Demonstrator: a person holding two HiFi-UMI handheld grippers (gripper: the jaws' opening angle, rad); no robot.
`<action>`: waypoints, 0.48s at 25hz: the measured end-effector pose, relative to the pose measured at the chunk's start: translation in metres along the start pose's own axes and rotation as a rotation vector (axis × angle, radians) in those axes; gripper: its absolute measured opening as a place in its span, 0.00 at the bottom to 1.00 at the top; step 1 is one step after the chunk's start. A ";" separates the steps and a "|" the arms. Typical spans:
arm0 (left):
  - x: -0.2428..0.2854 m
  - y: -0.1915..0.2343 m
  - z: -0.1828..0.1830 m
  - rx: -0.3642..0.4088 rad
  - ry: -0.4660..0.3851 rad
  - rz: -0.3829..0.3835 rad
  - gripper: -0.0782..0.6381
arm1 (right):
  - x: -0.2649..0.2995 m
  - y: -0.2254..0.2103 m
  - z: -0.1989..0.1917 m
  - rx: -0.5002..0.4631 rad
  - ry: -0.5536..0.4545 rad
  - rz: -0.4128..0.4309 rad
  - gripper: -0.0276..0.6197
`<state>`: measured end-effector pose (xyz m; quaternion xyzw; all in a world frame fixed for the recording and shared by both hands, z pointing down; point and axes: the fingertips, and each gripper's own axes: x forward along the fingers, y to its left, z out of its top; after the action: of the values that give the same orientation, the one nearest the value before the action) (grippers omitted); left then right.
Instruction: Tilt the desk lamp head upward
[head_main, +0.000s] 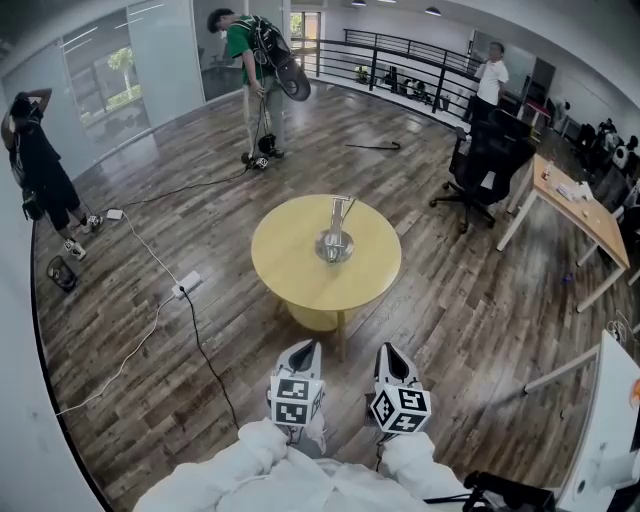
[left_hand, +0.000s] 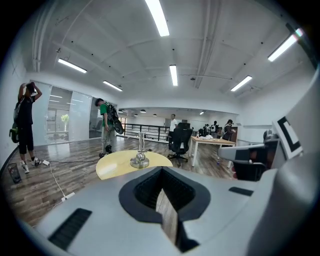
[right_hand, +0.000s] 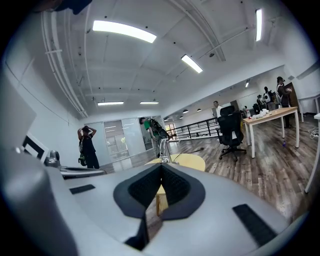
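Note:
A silver desk lamp (head_main: 335, 240) with a round base stands near the middle of a round yellow table (head_main: 300, 280); its thin arm rises upright. Both grippers hover over the floor short of the table's near edge, apart from the lamp. My left gripper (head_main: 303, 352) is shut with nothing in it, and my right gripper (head_main: 390, 355) beside it is shut and empty too. In the left gripper view the lamp (left_hand: 140, 155) and table (left_hand: 117, 166) lie ahead beyond the closed left gripper (left_hand: 161, 170). The right gripper (right_hand: 161, 167) points at the lamp (right_hand: 163, 152) too.
A black office chair (head_main: 485, 160) and a wooden desk (head_main: 580, 205) stand to the right. Cables and a power strip (head_main: 186, 286) cross the floor on the left. People stand far off: one at the left wall (head_main: 40, 165), one behind the table (head_main: 255, 60), one at the back right (head_main: 490, 75).

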<state>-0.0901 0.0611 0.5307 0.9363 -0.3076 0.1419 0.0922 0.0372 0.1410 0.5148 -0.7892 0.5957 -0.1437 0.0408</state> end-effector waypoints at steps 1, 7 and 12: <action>0.009 0.002 0.004 0.001 0.000 -0.004 0.11 | 0.009 -0.003 0.003 0.000 -0.001 -0.002 0.06; 0.061 0.021 0.031 0.005 -0.012 -0.010 0.11 | 0.060 -0.021 0.021 -0.005 -0.006 -0.011 0.06; 0.101 0.046 0.046 0.001 -0.014 -0.011 0.11 | 0.109 -0.030 0.032 -0.010 -0.008 -0.020 0.06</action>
<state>-0.0300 -0.0429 0.5235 0.9390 -0.3031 0.1351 0.0904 0.1013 0.0429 0.5105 -0.7958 0.5884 -0.1379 0.0382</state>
